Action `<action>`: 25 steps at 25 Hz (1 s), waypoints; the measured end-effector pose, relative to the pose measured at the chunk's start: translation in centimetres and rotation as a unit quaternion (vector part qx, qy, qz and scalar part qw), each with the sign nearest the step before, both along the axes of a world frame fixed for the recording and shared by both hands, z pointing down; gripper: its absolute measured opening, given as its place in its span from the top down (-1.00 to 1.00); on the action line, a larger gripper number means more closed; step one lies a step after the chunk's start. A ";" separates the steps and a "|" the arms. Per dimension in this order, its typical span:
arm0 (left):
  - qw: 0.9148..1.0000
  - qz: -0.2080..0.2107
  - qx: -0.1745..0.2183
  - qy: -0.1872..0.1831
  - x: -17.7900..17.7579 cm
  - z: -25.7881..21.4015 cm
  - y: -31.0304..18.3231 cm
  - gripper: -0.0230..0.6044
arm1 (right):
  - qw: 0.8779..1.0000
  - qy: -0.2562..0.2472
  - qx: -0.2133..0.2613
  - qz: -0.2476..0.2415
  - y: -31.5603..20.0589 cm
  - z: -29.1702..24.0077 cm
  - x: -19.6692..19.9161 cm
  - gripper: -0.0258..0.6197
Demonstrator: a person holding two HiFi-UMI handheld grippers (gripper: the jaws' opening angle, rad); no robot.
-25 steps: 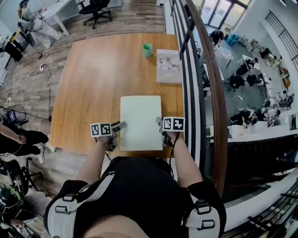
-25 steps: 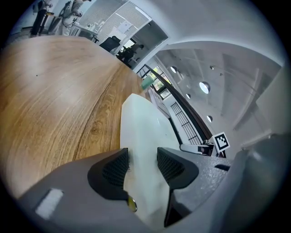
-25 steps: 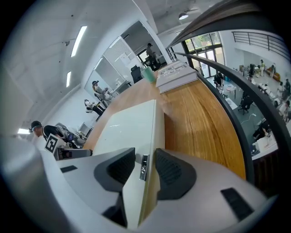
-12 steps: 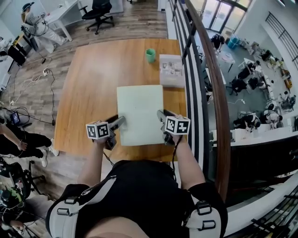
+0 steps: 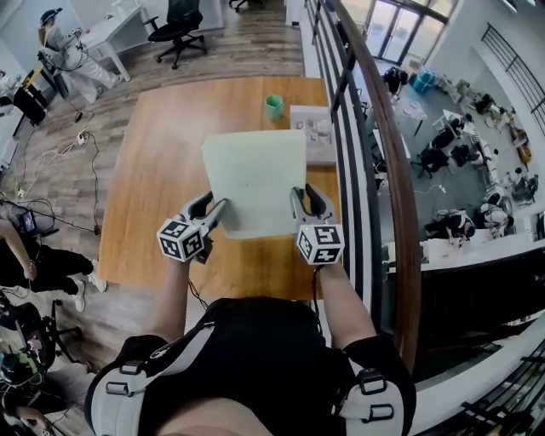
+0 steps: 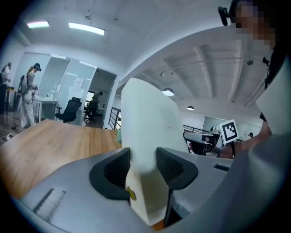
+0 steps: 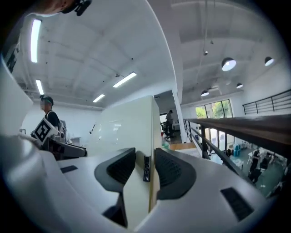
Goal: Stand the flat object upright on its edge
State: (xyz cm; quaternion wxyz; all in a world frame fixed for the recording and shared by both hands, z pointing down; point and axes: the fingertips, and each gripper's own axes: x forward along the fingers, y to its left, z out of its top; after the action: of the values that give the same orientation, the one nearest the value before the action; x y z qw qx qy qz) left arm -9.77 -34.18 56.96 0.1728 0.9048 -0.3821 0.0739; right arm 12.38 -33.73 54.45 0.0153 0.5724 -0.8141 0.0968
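Observation:
A pale green flat board (image 5: 255, 180) is lifted off the wooden table (image 5: 170, 162) and tilted up toward me. My left gripper (image 5: 213, 211) is shut on its lower left corner, and my right gripper (image 5: 299, 204) is shut on its lower right edge. In the left gripper view the board (image 6: 148, 136) rises between the two dark pads (image 6: 117, 168). The right gripper view has the board's edge (image 7: 146, 136) clamped between the pads (image 7: 168, 170), with a small black clasp on that edge.
A green cup (image 5: 274, 106) stands at the table's far edge. A white printed box (image 5: 316, 134) lies at the far right, partly behind the board. A railing (image 5: 375, 145) runs along the table's right side. An office chair (image 5: 179, 17) and a person (image 5: 64, 47) are beyond the table.
Both grippers have raised the board's near edge from the table and moved it away from me; the board has gone from lying flat to tilted steeply up.

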 end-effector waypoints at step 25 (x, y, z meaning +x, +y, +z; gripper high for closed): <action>0.990 0.023 0.062 -0.127 3.2 5.5 1.3 0.43 | 0.994 0.095 -0.007 0.047 3.0 5.7 2.7 0.52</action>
State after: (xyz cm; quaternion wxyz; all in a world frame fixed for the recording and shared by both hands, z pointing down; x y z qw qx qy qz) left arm -6.54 -32.84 62.48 0.0649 0.9056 -0.3838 0.1683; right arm 15.12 -30.70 60.14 0.0925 0.6163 -0.7805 0.0482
